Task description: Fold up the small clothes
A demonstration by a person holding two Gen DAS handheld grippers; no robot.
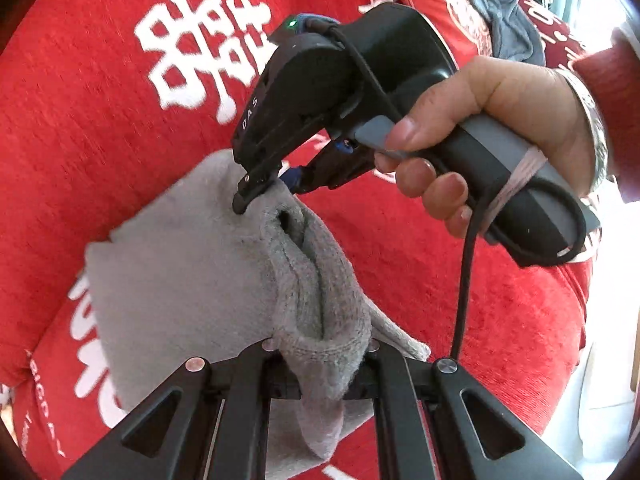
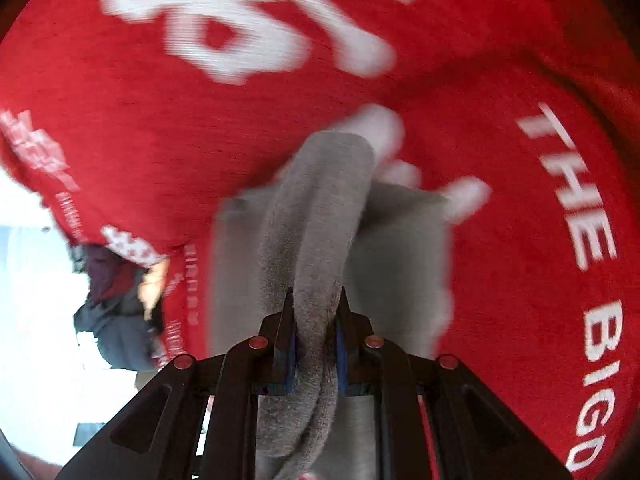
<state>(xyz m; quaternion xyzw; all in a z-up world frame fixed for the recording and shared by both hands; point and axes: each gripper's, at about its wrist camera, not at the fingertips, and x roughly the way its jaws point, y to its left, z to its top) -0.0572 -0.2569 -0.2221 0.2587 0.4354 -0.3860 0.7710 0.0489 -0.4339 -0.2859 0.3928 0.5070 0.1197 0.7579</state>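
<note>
A small grey garment (image 1: 192,280) of soft knit cloth hangs above a red cloth with white print (image 1: 100,120). My left gripper (image 1: 322,354) is shut on a bunched edge of it at the bottom of the left wrist view. My right gripper (image 1: 266,192) is seen there too, held by a hand (image 1: 480,132), and is shut on the far edge of the grey garment. In the right wrist view my right gripper (image 2: 316,336) pinches a rolled fold of the grey garment (image 2: 320,216). That view is blurred by motion.
The red cloth (image 2: 480,80) with white lettering covers the surface under everything. A pile of grey and dark clothes (image 1: 500,20) lies at the back right. A dark bundle (image 2: 116,312) and a bright floor lie past the cloth's left edge.
</note>
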